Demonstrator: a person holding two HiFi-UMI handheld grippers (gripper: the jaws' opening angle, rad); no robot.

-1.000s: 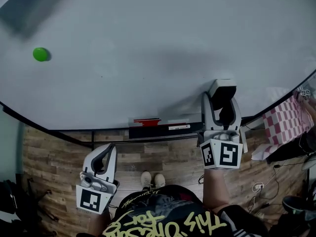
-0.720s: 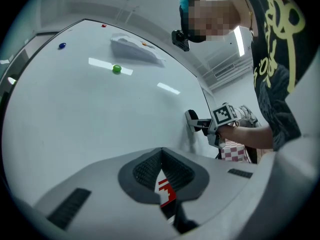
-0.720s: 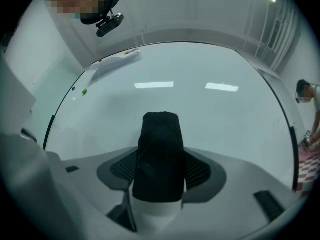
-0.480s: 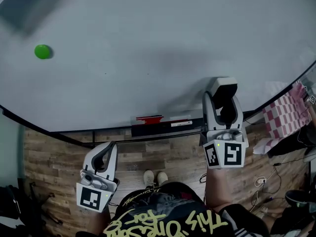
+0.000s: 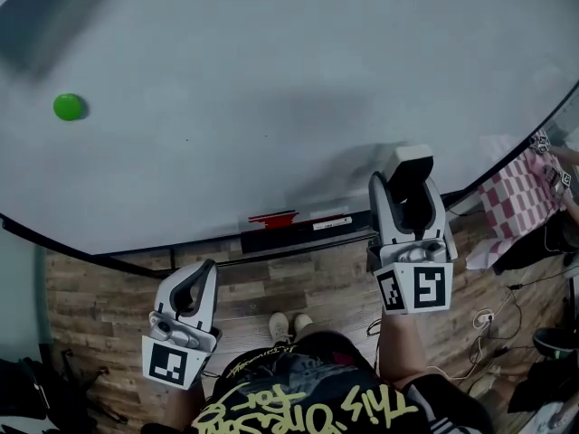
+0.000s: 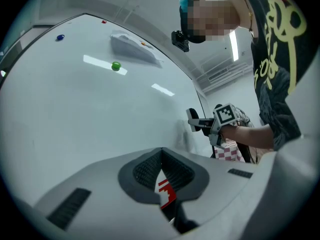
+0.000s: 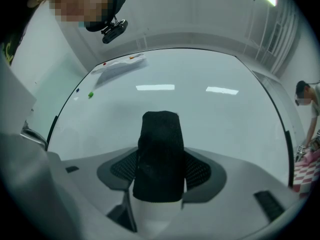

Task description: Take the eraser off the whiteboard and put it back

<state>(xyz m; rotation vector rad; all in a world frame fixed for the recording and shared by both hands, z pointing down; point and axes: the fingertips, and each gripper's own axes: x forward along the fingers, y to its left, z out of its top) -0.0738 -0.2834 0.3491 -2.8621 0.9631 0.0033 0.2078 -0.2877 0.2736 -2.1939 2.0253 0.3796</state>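
Note:
The eraser (image 5: 412, 163), white-backed with black felt (image 7: 160, 149), is clamped in my right gripper (image 5: 407, 186), which is shut on it. It is held close in front of the lower right of the whiteboard (image 5: 271, 80); whether the felt touches the board I cannot tell. In the right gripper view the felt stands up between the jaws of my right gripper (image 7: 159, 176), with the whiteboard (image 7: 200, 114) beyond it. My left gripper (image 5: 201, 277) hangs low below the board's edge, shut and empty. In the left gripper view, my left gripper (image 6: 162, 166) looks toward the right gripper (image 6: 196, 124).
A green magnet (image 5: 68, 107) sticks to the board at the far left. A tray (image 5: 298, 235) under the board's lower edge holds a red marker (image 5: 271, 217). A red-checked cloth (image 5: 516, 211) and cables lie at the right on the wooden floor (image 5: 109, 287).
The head view has shifted slightly. My right gripper still holds the eraser at about the same spot by the board, and the left gripper has not moved.

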